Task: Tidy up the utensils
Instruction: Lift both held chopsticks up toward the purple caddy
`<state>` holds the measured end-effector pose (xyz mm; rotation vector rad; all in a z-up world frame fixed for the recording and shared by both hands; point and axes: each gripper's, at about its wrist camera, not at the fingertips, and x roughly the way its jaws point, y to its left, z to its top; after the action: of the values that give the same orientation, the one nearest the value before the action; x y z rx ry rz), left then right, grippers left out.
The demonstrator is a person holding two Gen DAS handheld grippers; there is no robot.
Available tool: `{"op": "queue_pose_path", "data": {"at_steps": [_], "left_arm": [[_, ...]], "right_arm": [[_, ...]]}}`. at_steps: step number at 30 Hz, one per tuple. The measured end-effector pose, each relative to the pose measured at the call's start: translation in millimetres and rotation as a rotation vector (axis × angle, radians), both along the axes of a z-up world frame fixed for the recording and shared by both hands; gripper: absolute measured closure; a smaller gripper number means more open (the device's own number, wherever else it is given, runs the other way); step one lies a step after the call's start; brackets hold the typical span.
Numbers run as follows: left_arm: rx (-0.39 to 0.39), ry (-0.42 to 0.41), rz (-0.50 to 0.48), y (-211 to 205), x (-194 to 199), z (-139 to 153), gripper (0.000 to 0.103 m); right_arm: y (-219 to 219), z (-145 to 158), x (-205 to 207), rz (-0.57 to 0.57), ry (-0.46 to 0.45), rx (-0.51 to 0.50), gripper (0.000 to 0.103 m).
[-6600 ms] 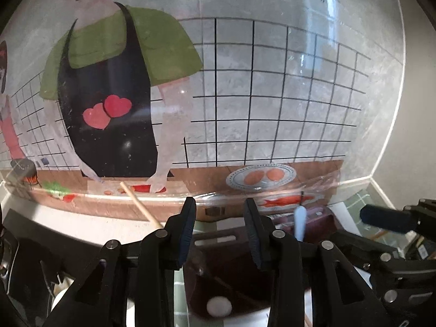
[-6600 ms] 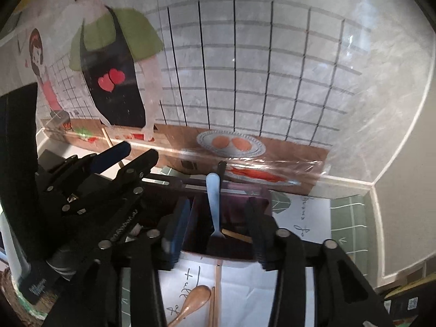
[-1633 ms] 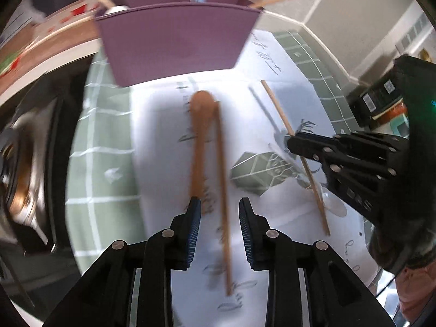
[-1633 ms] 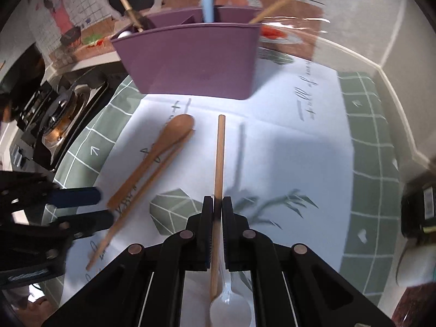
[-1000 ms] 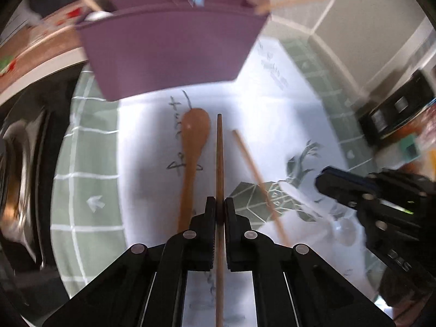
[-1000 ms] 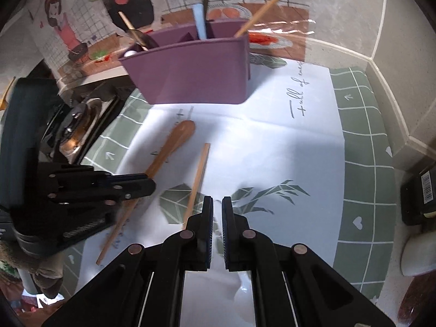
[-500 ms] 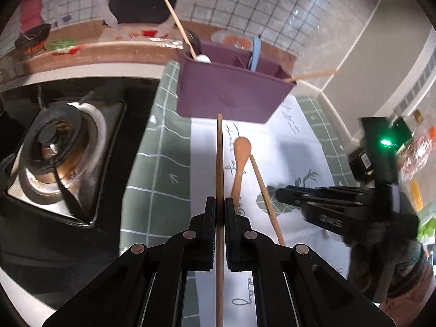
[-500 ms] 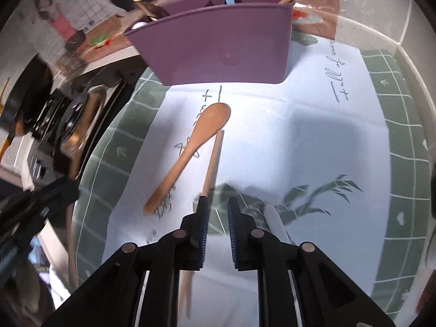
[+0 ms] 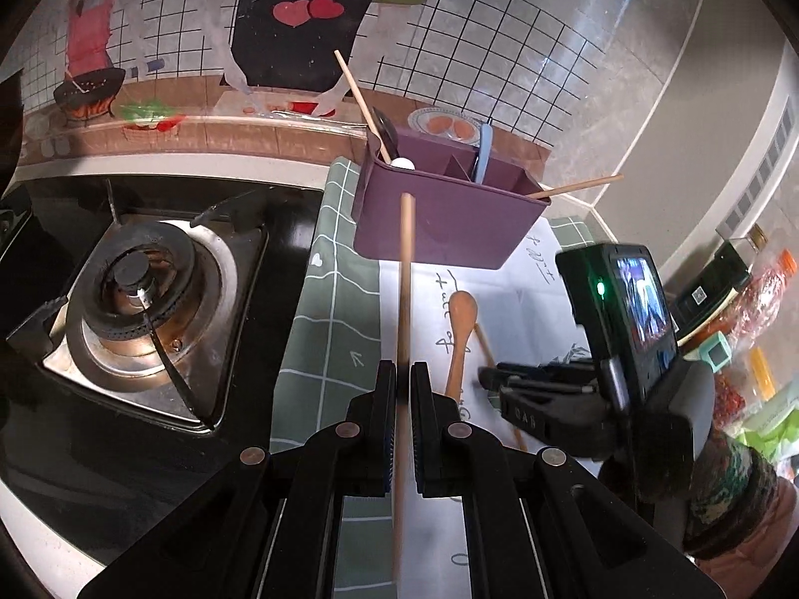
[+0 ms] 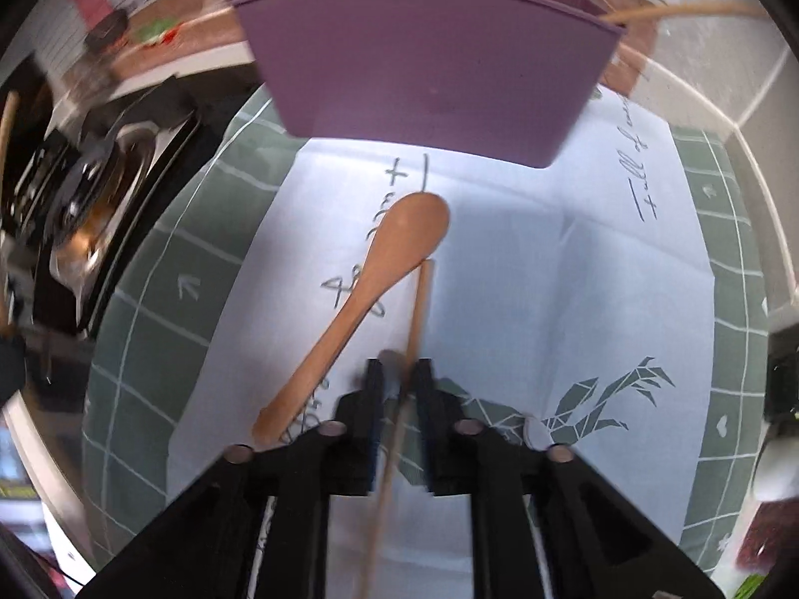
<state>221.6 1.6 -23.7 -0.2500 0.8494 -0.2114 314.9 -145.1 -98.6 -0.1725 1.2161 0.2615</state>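
Left tongs point(image 9: 403, 378) are clamping a slim wooden chopstick point(image 9: 405, 269), its tip reaching toward the purple organizer point(image 9: 439, 222). Right tongs point(image 10: 399, 374) are closing around a second chopstick point(image 10: 417, 314) lying on the white paper point(image 10: 549, 299), just beside a smooth wooden spoon point(image 10: 379, 269). Green gridded matting point(image 9: 329, 309) is covering the tabletop; a gas burner point(image 9: 135, 289) is sitting alongside.

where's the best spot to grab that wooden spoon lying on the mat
Take the wooden spoon by its narrow handle near the middle, coming from above with the fingers either side. It lies flat on the mat, bowl toward the purple caddy. A chopstick lies close beside the bowl end, so grip lower down.
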Motion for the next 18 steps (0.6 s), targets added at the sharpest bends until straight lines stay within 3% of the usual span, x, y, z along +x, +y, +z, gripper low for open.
{"op": "queue_pose_path", "data": {"at_steps": [11, 13, 18], "left_arm": [[0.004, -0.005, -0.063, -13, 6, 2, 0.097], [0.000, 0.025, -0.075, -14, 11, -3, 0.097], [-0.002, 0.194, -0.101, -18, 35, -26, 0.095]], "right_arm": [[-36, 46, -38, -0.013, -0.095, 0.096, 0.099], [-44, 51, -42, -0.025, -0.095, 0.113, 0.099], [-58, 53, -44, -0.063, -0.092, 0.146, 0.099]]}}
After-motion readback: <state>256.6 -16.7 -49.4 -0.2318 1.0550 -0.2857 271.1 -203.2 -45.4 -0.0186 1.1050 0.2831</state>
